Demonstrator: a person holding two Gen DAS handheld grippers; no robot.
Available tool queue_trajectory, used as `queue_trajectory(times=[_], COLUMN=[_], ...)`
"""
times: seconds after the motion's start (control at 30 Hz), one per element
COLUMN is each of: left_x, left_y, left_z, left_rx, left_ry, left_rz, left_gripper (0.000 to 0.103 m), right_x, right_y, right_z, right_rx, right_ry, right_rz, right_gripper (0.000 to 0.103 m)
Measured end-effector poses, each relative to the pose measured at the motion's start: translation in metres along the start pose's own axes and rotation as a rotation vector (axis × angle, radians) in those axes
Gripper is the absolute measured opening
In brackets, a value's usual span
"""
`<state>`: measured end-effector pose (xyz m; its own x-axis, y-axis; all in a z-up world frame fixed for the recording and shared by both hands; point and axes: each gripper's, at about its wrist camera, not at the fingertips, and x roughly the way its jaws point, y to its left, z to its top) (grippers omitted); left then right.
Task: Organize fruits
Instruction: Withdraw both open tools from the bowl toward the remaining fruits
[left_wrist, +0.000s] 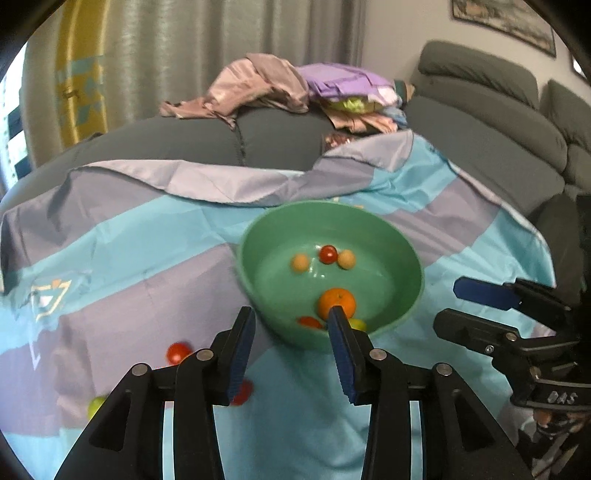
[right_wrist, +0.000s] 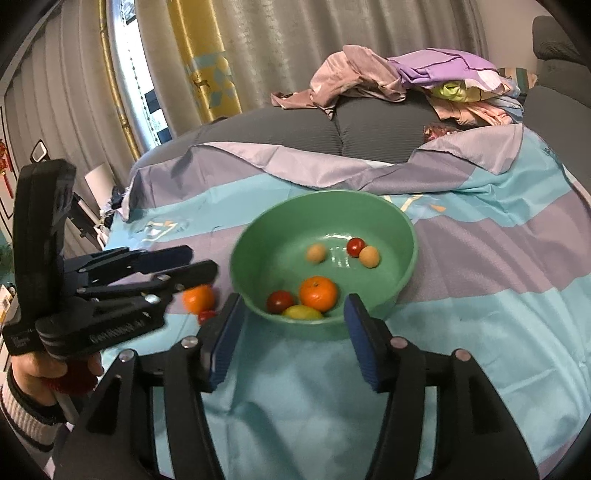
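A grey sofa (left_wrist: 491, 155) is filling the background, with a heap of crumpled clothes (left_wrist: 288, 88) lying on its seat well behind the work area. A blue and lilac cloth (right_wrist: 480, 277) is spreading over the sofa seat under everything else. A green bowl (right_wrist: 258, 236) is sitting on the cloth in front of both cameras, its near rim blurred in the left wrist view.

Inside the bowl, an orange (right_wrist: 318, 293) is lying near the front wall, just beside a dark red fruit (right_wrist: 280, 301) and a yellow-green fruit (right_wrist: 303, 313) that is partly cut off by the rim. Two pale round fruits (right_wrist: 369, 256) and a small red one (right_wrist: 356, 246) are sitting toward the far side.

Outside the bowl, a second orange (right_wrist: 198, 298) is lying on the cloth to its left, blurred and partly hidden behind the left tongs (right_wrist: 199, 263). A red tomato (left_wrist: 178, 352) is lying near it, another red fruit (left_wrist: 242, 393) is half hidden behind a finger, and a yellow-green fruit (left_wrist: 96, 406) is showing only an edge.

The left tongs are standing open at a moderate gap, holding nothing, their fingers framing the bowl's near rim. The right tongs (right_wrist: 291, 325) are gaping wide and empty, hovering just before the bowl.
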<state>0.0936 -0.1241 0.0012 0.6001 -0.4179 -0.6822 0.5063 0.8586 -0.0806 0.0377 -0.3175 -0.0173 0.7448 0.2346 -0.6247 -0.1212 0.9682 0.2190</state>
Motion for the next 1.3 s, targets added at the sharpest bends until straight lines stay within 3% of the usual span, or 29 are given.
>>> queue_trajectory(times=[0.3, 0.67, 1.0, 1.3], left_x=[-0.052, -0.083, -0.082, -0.058], left_y=[0.059, 0.117, 0.135, 0.131], left_z=[-0.042, -0.101, -0.123, -0.109], left_rx=[-0.123, -0.283, -0.349, -0.287], left_ry=[-0.009, 0.055, 0.079, 0.076], left_rz=[0.117, 0.243, 0.225, 0.162], left_gripper=[0.041, 0.041, 0.041, 0.041], right_x=[-0.002, 0.011, 0.038, 0.069], right_y=[0.009, 0.039, 0.070, 0.093], right_z=[-0.015, -0.028, -0.040, -0.040], right_rx=[-0.005, -0.047, -0.109, -0.169], right_ry=[0.050, 0.111, 0.192, 0.244], right_rz=[0.017, 0.068, 0.121, 0.154], right_gripper=[0.056, 0.056, 0.056, 0.056])
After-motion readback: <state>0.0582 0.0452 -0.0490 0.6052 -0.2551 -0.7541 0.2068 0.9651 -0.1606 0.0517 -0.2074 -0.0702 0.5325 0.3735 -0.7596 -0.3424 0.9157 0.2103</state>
